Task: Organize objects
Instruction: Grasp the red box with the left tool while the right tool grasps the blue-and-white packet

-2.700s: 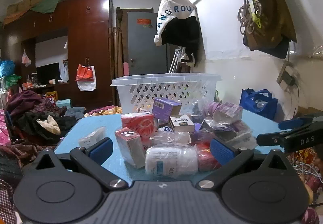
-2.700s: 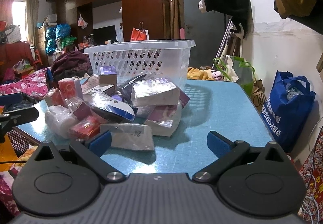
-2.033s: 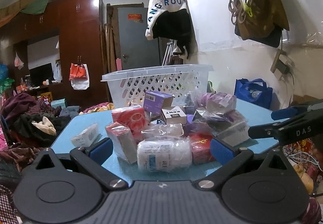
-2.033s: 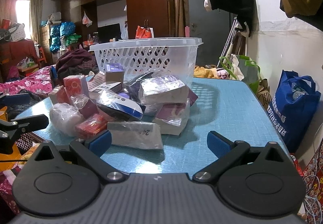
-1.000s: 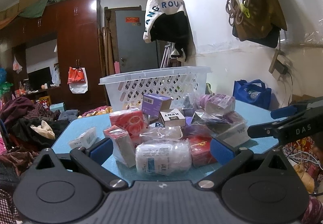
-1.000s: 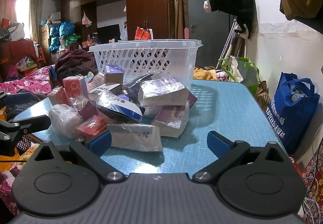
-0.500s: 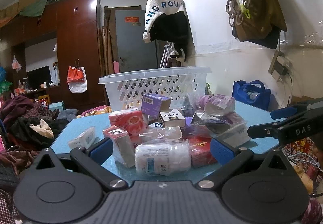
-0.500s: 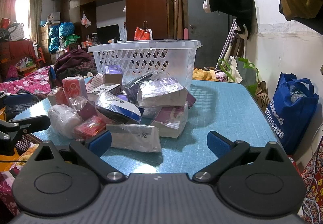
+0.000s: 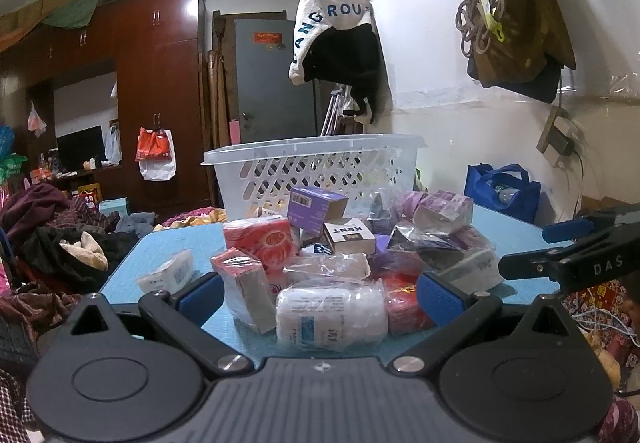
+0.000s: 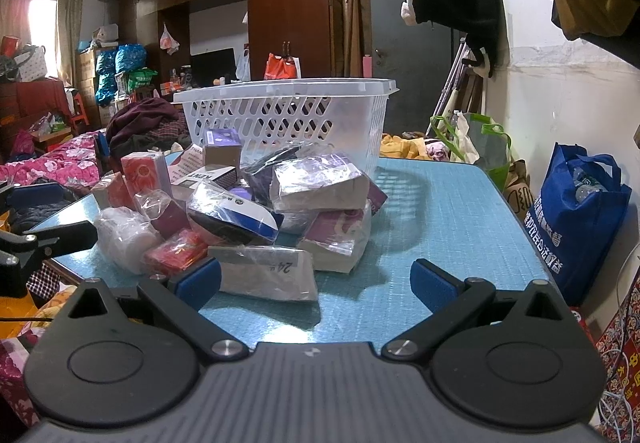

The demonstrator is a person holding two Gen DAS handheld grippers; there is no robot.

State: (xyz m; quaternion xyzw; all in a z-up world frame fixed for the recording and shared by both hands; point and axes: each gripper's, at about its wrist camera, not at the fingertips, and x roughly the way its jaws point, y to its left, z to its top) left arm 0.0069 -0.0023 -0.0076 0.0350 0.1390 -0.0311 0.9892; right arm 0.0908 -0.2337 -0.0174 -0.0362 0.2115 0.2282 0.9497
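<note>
A heap of small boxes and plastic-wrapped packets lies on the blue table [image 9: 168, 247] [image 10: 452, 211]. In front is a white wrapped roll [image 9: 332, 315]; behind it sit red boxes [image 9: 260, 241], a KENT box [image 9: 350, 235] and a purple box [image 9: 316, 203]. A white slotted basket [image 9: 316, 171] [image 10: 288, 115] stands behind the heap. My left gripper [image 9: 318, 293] is open at the table's near edge, the roll just beyond its fingers. My right gripper [image 10: 316, 281] is open too, a flat grey packet [image 10: 268, 275] by its left finger.
A lone white packet [image 9: 168, 277] lies left of the heap. A blue bag [image 10: 580, 219] stands on the floor right of the table. Clothes piles [image 9: 60, 239] and a wardrobe [image 9: 160, 95] fill the left; a wall with hanging bags [image 9: 516, 15] is at the right.
Both grippers stay open. The left view has shifted slightly, the heap sitting a little nearer and lower; the right view is almost the same.
</note>
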